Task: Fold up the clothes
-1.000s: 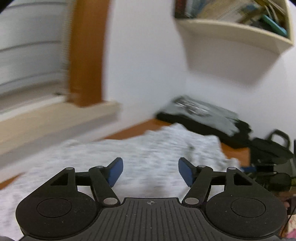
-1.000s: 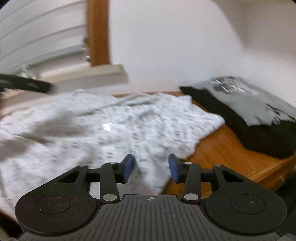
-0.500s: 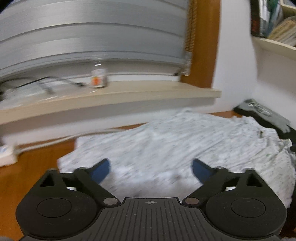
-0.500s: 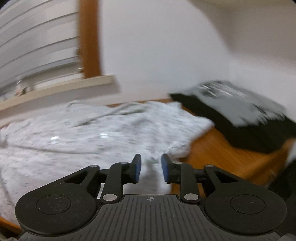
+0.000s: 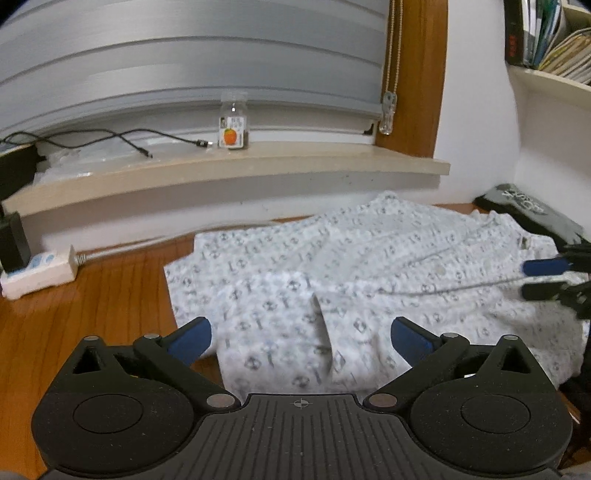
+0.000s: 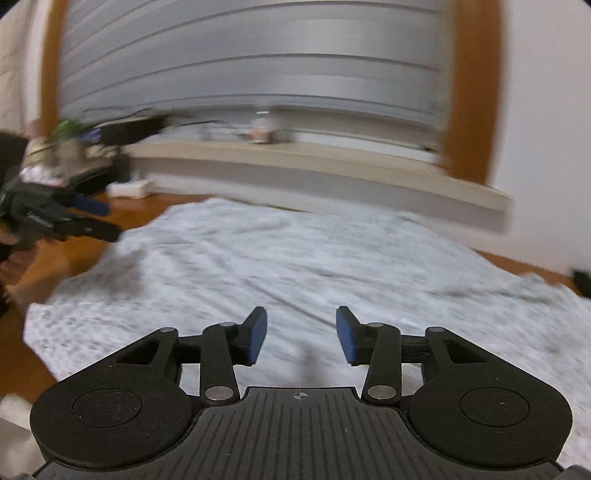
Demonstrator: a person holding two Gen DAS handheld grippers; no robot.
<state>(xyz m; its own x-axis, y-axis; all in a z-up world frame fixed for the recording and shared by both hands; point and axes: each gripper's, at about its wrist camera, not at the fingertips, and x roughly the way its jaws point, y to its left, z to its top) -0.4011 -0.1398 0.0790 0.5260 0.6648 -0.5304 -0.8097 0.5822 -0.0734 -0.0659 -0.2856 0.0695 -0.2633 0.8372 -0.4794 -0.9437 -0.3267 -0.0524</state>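
Item: my left gripper (image 5: 301,338); fingers spread as wide as they go, nothing between them, poised just above the near edge of the shirt (image 5: 354,280).

Item: my right gripper (image 6: 301,334); fingers partway apart and opening, empty, cloth beneath them but not pinched; seen from the left wrist it sits at the shirt's right side (image 5: 554,275).

Item: shirt, white with a small repeated grey motif; lying spread and rumpled on the wooden desk (image 5: 85,314), a folded-over panel with a visible edge nearest my left fingers; judged light, soft and limp, likely to sag and slide on the smooth wood; best taken at a hem, seam or corner, one pinch per hand, well apart, so the fold line stays straight.

Item: dark folded garment with grey print (image 5: 532,210), at the far right by the wall; its print cannot be read.

Item: white power strip (image 5: 38,271) on the desk, far left.

Item: windowsill (image 5: 229,166); small clear jar (image 5: 233,125) with an orange-fruit label, writing too small to read; loose black cable (image 5: 110,138).

Item: closed grey blinds (image 5: 184,55); bead cord (image 5: 389,74).

Item: shelf of books (image 5: 546,33), spines illegible.
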